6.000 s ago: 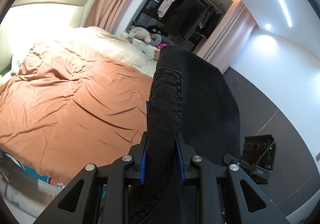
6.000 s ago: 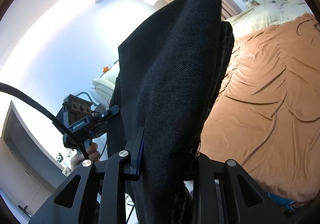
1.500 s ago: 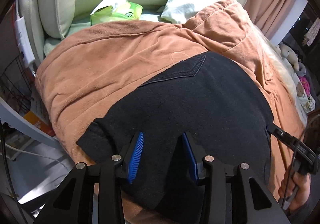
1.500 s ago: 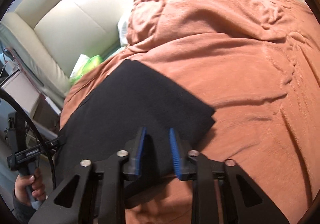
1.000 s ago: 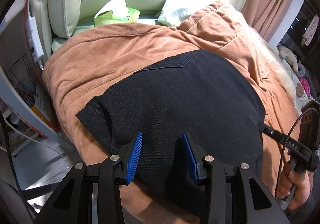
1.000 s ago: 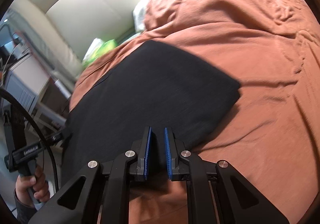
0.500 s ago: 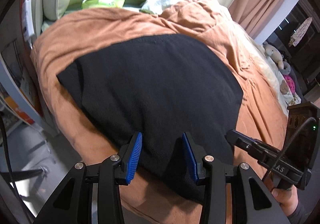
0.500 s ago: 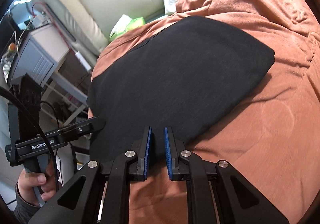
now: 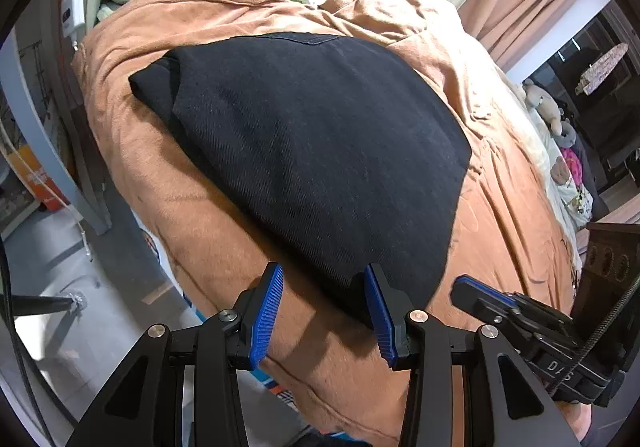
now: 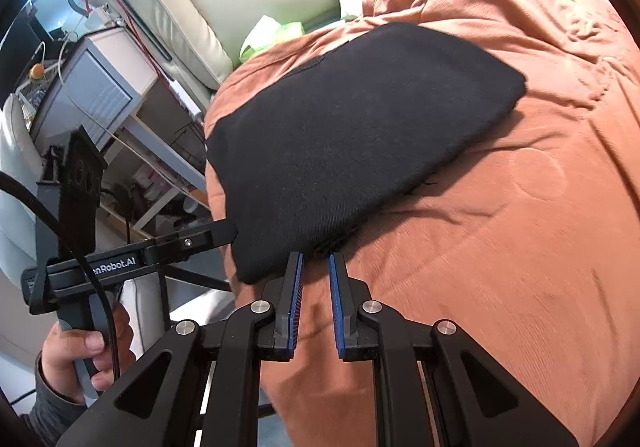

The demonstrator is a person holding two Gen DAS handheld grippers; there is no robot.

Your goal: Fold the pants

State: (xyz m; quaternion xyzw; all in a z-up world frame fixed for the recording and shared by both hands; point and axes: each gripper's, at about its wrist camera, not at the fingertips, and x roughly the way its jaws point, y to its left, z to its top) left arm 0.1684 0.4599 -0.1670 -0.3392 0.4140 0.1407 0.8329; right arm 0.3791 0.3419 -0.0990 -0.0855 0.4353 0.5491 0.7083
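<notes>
Pants, folded into a dark slab, lie flat on the orange blanket near the bed's left edge. Left gripper hangs just off their near edge, jaws apart and empty. Right gripper beside it has jaws nearly together, gripping nothing.

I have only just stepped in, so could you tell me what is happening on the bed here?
A person is folding dark pants with a handheld claw in each hand. The pants lie folded into a flat stack on the orange bedspread, near the headboard end. Neither claw holds them: the left claw is open at their near edge with nothing between its pads, and the right claw is nearly shut and empty, just short of the fabric.
</notes>
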